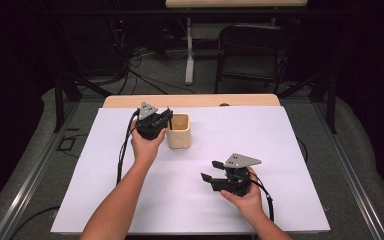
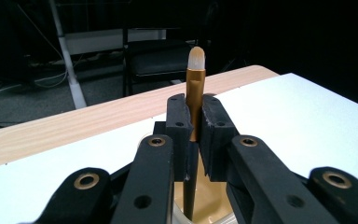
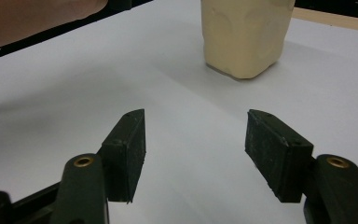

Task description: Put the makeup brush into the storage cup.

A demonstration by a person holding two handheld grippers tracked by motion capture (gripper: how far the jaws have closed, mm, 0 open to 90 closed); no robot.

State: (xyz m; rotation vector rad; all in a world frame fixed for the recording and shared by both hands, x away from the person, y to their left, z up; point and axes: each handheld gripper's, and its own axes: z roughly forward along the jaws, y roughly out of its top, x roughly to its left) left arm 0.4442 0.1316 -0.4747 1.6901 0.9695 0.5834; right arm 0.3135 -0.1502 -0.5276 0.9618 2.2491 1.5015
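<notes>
On the table: a white sheet (image 1: 190,200) covers most of the wooden table (image 1: 130,101), and a cream cup (image 1: 179,131) stands on the sheet.
Left gripper: the left gripper (image 1: 166,118) is at the left rim of the cup. Its jaws are squeezed tight on a pen.
Pen: the pen (image 2: 195,93) has a gold body and a pale round tip. It stands straight up between the black pads (image 2: 178,135). The tip sticks out above them. Its dark lower end points down into the open cup (image 2: 209,200).
Right gripper: the right gripper (image 1: 209,171) is low over the sheet, well apart from the cup and nearer the person. Its jaws are spread wide with nothing between them.
Right gripper view: the cup (image 3: 244,35) stands ahead of the two open pads (image 3: 129,149), on the sheet (image 3: 98,79).
Person: a hand (image 1: 145,147) holds the left gripper from behind.
</notes>
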